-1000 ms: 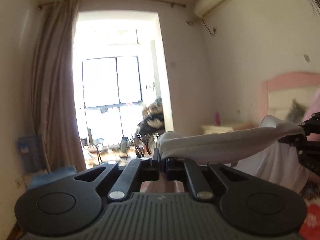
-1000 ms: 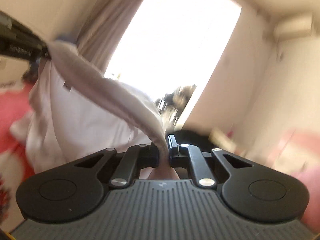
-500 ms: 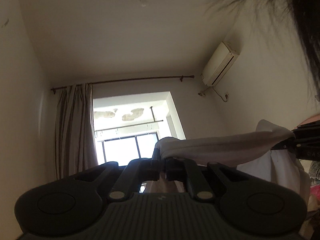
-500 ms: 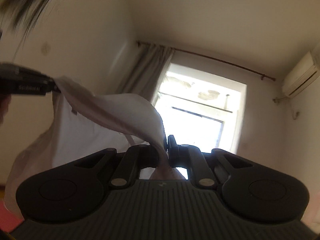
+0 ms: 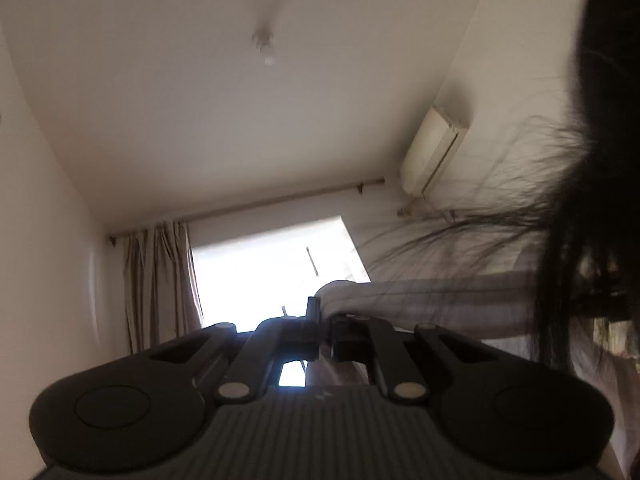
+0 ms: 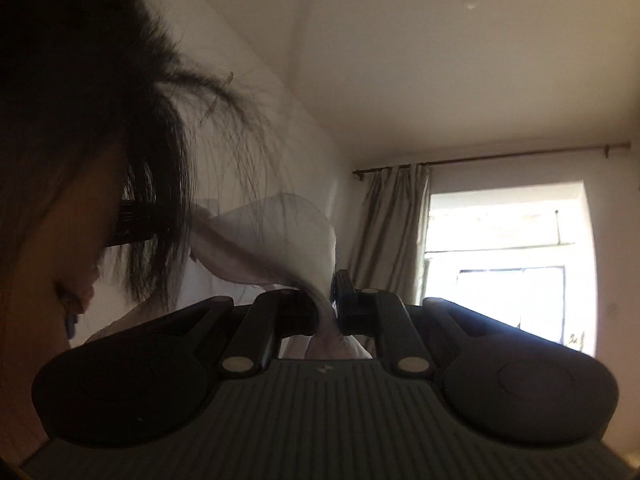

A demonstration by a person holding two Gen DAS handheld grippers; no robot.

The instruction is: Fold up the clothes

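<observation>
White garment [image 5: 432,300] stretched between left gripper [image 5: 325,326] and right gripper [image 6: 334,304], both clamped on it (no legible writing).

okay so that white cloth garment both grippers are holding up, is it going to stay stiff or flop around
The white cloth garment probably flops: it sags between the left gripper and right gripper. It seems light, since both thin pinches hold it.

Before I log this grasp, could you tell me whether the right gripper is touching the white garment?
Touching. The right wrist view shows the right gripper shut on the white garment, with cloth pinched between its fingers.
</observation>
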